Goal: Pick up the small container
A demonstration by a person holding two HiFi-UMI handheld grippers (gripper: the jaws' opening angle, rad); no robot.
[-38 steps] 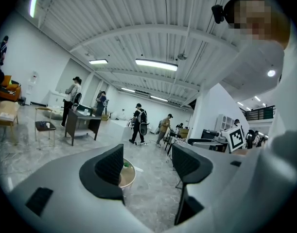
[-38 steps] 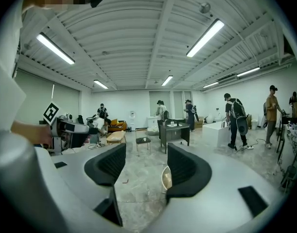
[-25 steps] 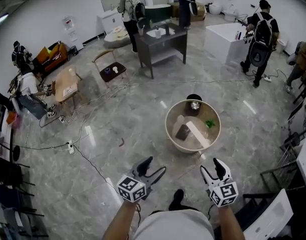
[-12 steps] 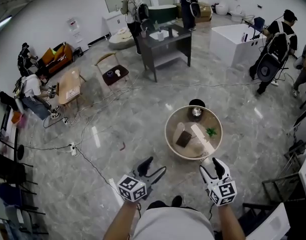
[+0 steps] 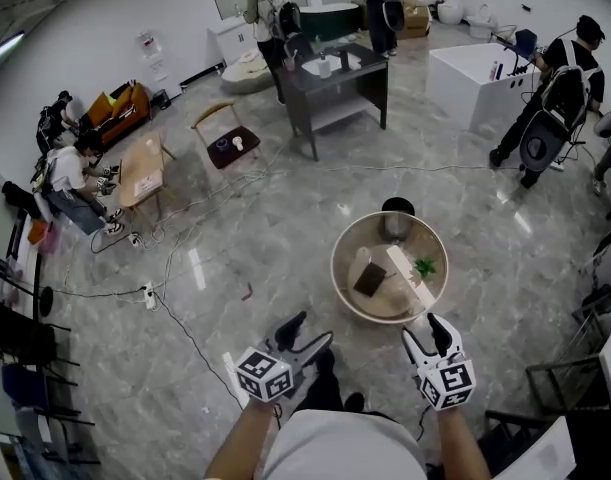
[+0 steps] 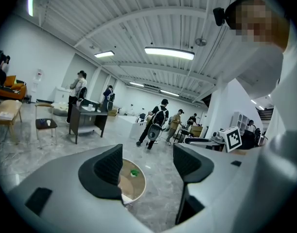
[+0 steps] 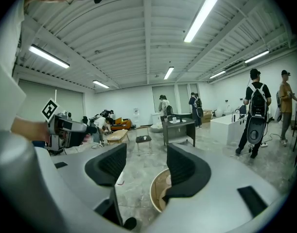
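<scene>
Your left gripper hangs over bare floor, short of the near-left edge of the round table. Its jaws are spread with nothing between them. It is the farther of the two from the target, so treat it as the spare hand and hold it clear of the table's left rim.

On the table, from left to right, lie a dark flat square, a white long box and a green sprig. The small container is most likely the grey, dark-rimmed cylinder at the far edge. From here you cannot tell whether it stands on the tabletop or just behind the rim. Settle that before you commit to the reach.

Your right gripper sits just at the near-right edge, jaws likewise apart and empty. It probably has the shorter line to the container. Take it in over the right side, passing above the long box and the sprig so you nudge neither. Bring the open jaws level to either side of the cylinder's wall, then close only once both pads face it squarely.
</scene>
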